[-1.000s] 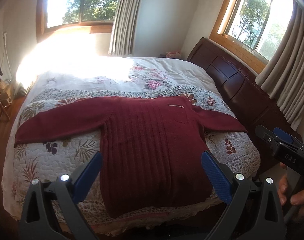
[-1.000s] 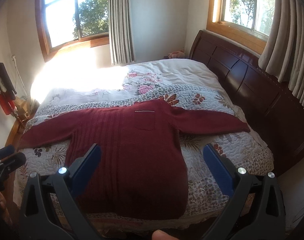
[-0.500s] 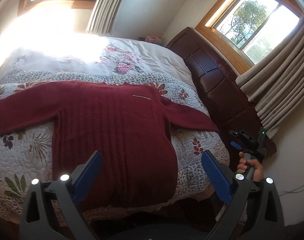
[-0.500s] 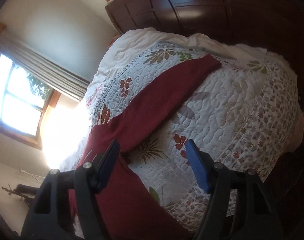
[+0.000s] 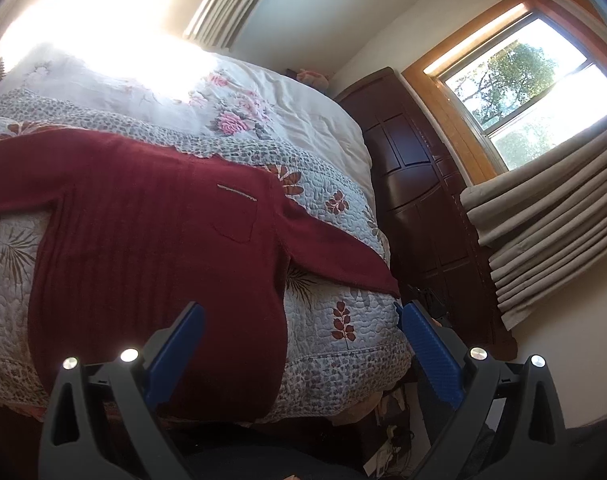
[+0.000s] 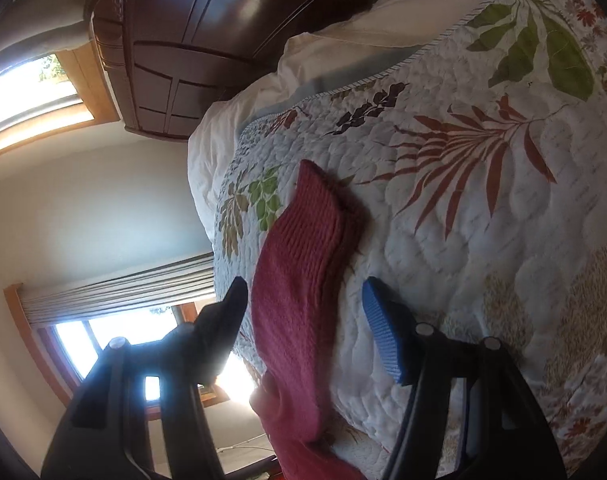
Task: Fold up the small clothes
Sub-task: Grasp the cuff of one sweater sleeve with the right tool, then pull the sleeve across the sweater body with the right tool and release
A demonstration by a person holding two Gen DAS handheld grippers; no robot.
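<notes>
No fold made yet — red sweater [image 5: 155, 248] spread flat on quilt [image 5: 343, 288]. Right gripper [image 6: 303, 312] spread astride sleeve cuff [image 6: 307, 232]; left gripper [image 5: 299, 344] spread, empty, short of hem.

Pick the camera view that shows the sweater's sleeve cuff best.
Right wrist view: the sleeve cuff lies close up between the open right tongs, its knit ribs clear. The left wrist view shows the sweater spread whole, the cuff only small at the bed edge.

Your right gripper [image 6: 303, 304] now sits low over the sweater's sleeve [image 6: 303, 248], jaws straddling it, while your left gripper [image 5: 299, 336] swings rightward.
</notes>
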